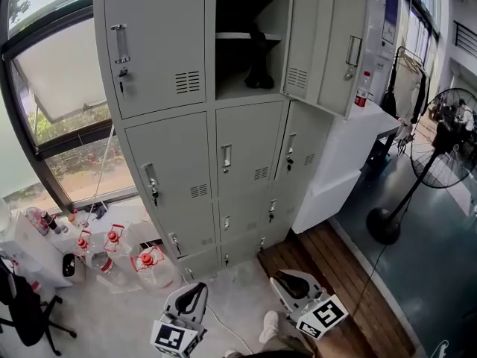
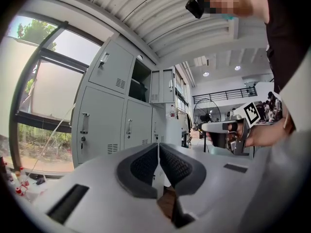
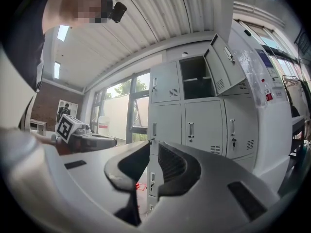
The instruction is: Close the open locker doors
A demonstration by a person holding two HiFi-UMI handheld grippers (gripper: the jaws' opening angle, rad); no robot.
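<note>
Shadow fills most of the open compartment [image 1: 250,36] in the middle of the top row of the locker bank [image 1: 171,162]. You can make out a shelf [image 1: 242,35] and a dark shape [image 1: 259,62] standing below it, but not what that shape is. Two door panels [image 1: 343,51] stand swung out from the bank's upper right corner. Whether they belong to one compartment or two cannot be told from any view. Every other door you can see lies flat and shut.

Your arms are cut off by the bottom edge of the head view. Only the fronts of both tools and their marker cubes show there, with a shoe [image 1: 270,325] on the floor between them. The left tool [image 1: 192,295] and right tool [image 1: 294,283] are both held level, side by side, pointing at the foot of the bank and well apart from it. Each is clenched, with its jaws brought together on nothing. In the left gripper view your right hand [image 2: 265,134] is wrapped around the right tool's handle.

Clear bottles [image 1: 149,263] with red caps sit on the floor by the bank's lower left corner, their outlines hard to separate.
</note>
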